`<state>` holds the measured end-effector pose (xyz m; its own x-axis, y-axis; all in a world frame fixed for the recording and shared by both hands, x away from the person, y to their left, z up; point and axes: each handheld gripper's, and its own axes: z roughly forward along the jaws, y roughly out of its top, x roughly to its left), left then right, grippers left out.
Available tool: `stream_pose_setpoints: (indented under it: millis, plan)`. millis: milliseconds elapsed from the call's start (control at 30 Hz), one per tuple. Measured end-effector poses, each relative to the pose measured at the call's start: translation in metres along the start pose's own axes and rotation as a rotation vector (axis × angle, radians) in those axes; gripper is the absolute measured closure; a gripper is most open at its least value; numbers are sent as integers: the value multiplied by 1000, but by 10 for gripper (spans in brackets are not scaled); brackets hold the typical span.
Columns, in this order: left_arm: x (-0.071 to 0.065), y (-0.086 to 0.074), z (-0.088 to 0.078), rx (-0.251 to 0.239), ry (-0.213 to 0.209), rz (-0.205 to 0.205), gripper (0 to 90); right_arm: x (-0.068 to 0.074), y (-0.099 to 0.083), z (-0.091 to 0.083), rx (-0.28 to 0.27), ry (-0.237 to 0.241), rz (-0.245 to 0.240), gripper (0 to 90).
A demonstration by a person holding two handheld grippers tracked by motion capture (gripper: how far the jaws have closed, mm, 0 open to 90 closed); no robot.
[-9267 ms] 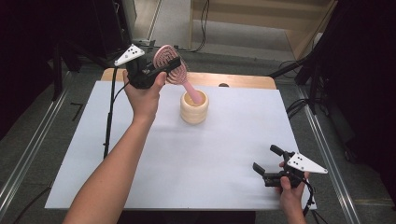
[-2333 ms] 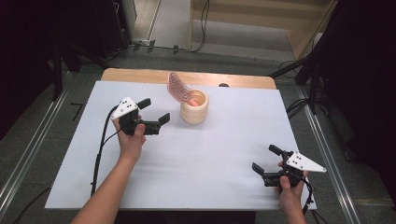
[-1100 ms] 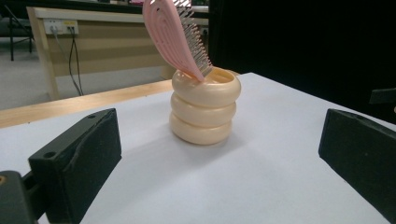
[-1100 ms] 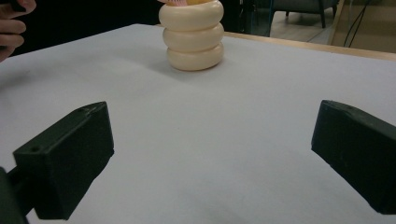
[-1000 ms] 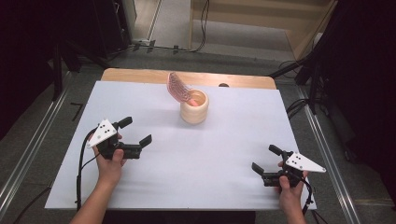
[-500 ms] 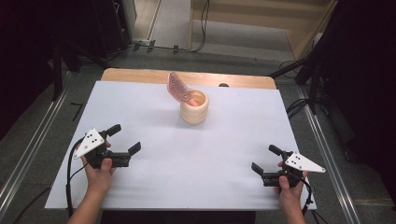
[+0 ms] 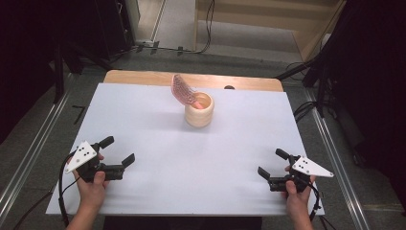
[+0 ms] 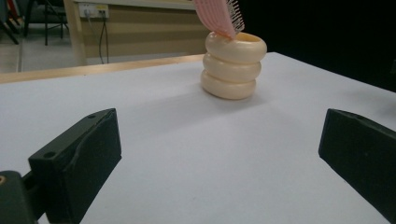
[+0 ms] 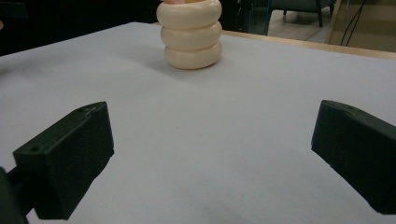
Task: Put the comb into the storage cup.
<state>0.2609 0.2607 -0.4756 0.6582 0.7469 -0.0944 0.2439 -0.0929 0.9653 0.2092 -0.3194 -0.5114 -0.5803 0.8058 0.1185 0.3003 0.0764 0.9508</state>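
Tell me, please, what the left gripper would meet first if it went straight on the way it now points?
Probably nothing soon: the left gripper, jaws open, points over bare white table. In its own view the cream ringed holder with the pink hairbrush stands far ahead, a little right of centre, so it might be met first; depth is unclear.

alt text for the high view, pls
A pink hairbrush stands handle-down in a cream ribbed cup at the far middle of a white table. Left claw and right claw, both open and hand-held, rest near the front corners.

Grey carpeted floor (image 7: 158, 52) surrounds the white-topped table (image 7: 201, 158); cables (image 7: 208, 21) trail toward wooden furniture (image 7: 268, 19) behind.
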Motion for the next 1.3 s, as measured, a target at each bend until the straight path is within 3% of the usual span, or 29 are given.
stream_pose_setpoints:
  millis: [400, 833, 1300]
  plan:
    - [12, -10, -18, 11, 32, -23, 0, 0, 0, 0, 1, -1, 0, 0]
    - [23, -13, -35, 35, 66, -3, 0, 0, 0, 0, 2, -6, 0, 0]
    - [25, -18, -34, 43, 60, -6, 0, -1, -1, 0, -1, -4, 1, 0]
